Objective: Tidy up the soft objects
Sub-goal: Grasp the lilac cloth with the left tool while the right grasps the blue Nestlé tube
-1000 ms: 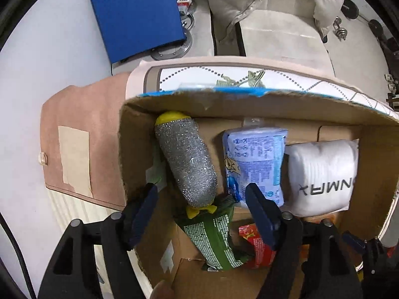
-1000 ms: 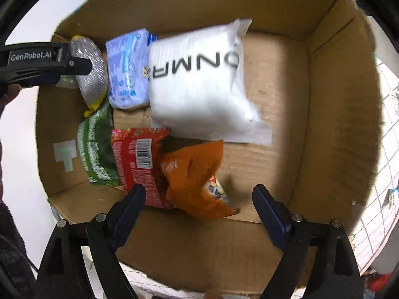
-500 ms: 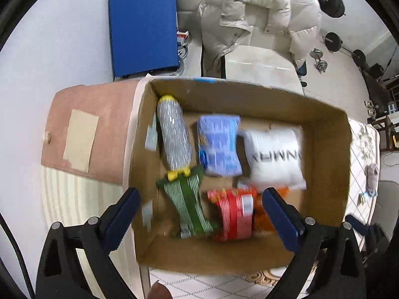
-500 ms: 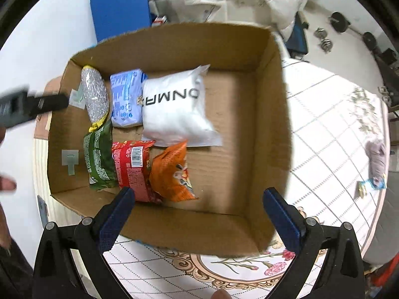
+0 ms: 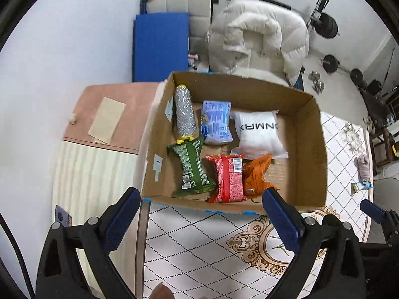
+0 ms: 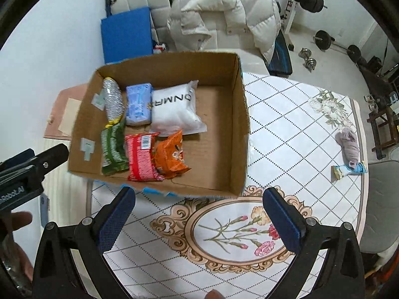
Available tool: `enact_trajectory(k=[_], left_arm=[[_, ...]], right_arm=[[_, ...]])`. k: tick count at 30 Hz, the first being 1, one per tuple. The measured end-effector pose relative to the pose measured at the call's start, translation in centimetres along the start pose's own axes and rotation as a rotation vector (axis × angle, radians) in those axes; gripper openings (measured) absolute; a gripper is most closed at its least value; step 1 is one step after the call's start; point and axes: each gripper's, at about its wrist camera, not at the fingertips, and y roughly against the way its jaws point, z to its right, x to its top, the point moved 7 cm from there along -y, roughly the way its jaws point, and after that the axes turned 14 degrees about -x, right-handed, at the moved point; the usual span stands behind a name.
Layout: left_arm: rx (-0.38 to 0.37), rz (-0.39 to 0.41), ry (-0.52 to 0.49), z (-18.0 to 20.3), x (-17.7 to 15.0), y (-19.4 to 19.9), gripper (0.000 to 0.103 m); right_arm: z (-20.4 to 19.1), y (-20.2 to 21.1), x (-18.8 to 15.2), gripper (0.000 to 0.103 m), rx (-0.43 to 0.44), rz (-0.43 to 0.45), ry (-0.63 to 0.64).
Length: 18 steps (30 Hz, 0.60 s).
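A cardboard box (image 5: 309,149) (image 6: 239,129) stands on the patterned table. Inside lie a silver pack (image 5: 184,114) (image 6: 113,98), a blue pack (image 5: 216,122) (image 6: 139,104), a white pack (image 5: 258,134) (image 6: 172,109), a green pack (image 5: 192,167) (image 6: 113,147), a red pack (image 5: 228,178) (image 6: 141,158) and an orange pack (image 5: 256,174) (image 6: 172,155). My left gripper (image 5: 199,219) is open and empty above the table in front of the box. My right gripper (image 6: 198,220) is open and empty too.
A rolled grey cloth (image 6: 348,144) and a small blue packet (image 6: 349,170) lie on the tablecloth at the right. A pink cabinet top (image 5: 109,114) is left of the box. A white jacket on a chair (image 6: 224,12) and gym weights are behind.
Both grippers have pulled back and up out of the box; the whole box and table now show. The packs in the box have not moved.
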Motion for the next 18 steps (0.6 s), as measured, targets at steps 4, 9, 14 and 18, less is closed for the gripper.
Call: enact_trajectory(k=[4,9,14,18], left_arm=[[0.003,0.029,-0.002,0.4,-0.8,1.9,0.101],[0.001,0.04,-0.003,1.6,-1.3,3.4,0.101],[0.069,0.052,-0.115,5.7,-1.0,3.0,0.101],[0.105,0.018,-0.236,11.3,-0.9,0.2,0.101]], right_arm=[[0.5,2.4,-1.1,0.103,0.017,0.035,-0.008],[1.2,4.4,-1.7,0.103,0.056,0.058,-0.022],[5.5,3.9,-2.1,0.103,0.115,0.016,-0.11],[13.1,0.9,-3.5,0.103,0.106,-0.069,-0.275]])
